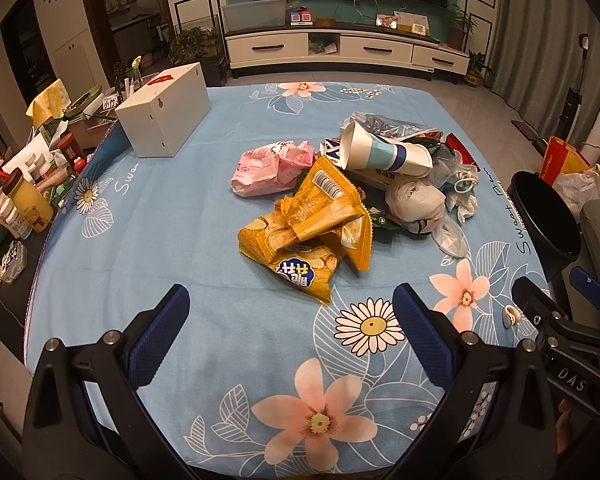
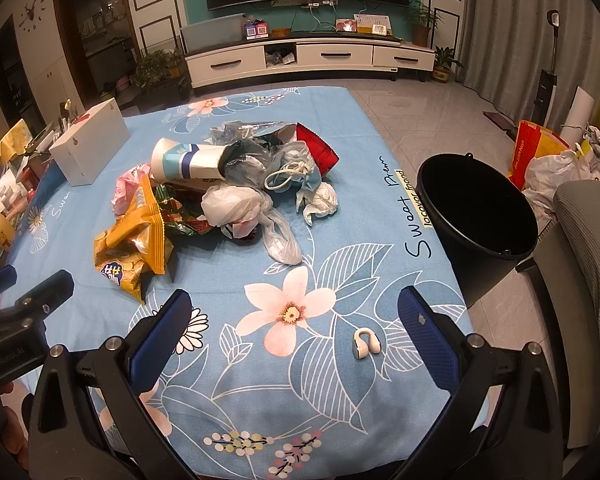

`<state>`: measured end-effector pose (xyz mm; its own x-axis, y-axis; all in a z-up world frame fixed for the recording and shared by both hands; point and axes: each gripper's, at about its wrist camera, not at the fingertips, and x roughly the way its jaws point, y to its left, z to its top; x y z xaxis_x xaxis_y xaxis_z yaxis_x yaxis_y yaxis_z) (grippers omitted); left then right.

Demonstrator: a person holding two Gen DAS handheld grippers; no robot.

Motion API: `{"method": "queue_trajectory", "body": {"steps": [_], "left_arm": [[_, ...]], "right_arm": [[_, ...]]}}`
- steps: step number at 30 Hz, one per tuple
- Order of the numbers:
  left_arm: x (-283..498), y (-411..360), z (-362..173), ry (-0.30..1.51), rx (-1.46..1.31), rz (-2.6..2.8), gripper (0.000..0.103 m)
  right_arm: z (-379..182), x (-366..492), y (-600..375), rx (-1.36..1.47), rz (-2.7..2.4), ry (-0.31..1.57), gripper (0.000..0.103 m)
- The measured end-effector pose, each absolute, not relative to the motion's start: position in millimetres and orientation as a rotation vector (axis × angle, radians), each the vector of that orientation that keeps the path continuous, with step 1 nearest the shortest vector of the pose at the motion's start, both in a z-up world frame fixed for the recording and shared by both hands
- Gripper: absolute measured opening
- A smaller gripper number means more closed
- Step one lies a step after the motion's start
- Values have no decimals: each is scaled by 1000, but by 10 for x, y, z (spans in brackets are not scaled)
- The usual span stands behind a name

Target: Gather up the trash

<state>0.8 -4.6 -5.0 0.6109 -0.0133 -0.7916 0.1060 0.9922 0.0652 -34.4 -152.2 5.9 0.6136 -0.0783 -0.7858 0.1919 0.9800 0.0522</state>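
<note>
Bare blue tablecloth (image 1: 172,220) stretches between the near edge and the trash pile (image 1: 352,184) at centre, so approach from the near side is unobstructed. A white box (image 1: 162,114) blocks far left (clutter beyond it), and a black bucket (image 2: 476,208) stands off the right edge.

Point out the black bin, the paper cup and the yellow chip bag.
black bin (image 2: 456,204), right wrist view, on its outer wall.
paper cup (image 1: 384,152), left wrist view, on its blue-striped side.
yellow chip bag (image 1: 300,236), left wrist view, on its crumpled middle.
</note>
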Motion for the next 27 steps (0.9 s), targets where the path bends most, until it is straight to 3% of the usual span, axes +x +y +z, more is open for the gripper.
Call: {"method": "queue_trajectory", "body": {"steps": [12,18,23,27], "left_arm": [[21,-28,-92,924,86,-88,101],[90,282,-208,939,-84,-146,101],[138,683,-488,923,-461,-499,101],[190,671,-631,911,-338,-388,101]], "right_arm": [[53,-338,-1533,145,-150,898,101],[11,-409,-1699,329,51,786,101],[-150,-400,-1709,390,187,719,101],[-306,-270,-1638,406,260,811,101]]}}
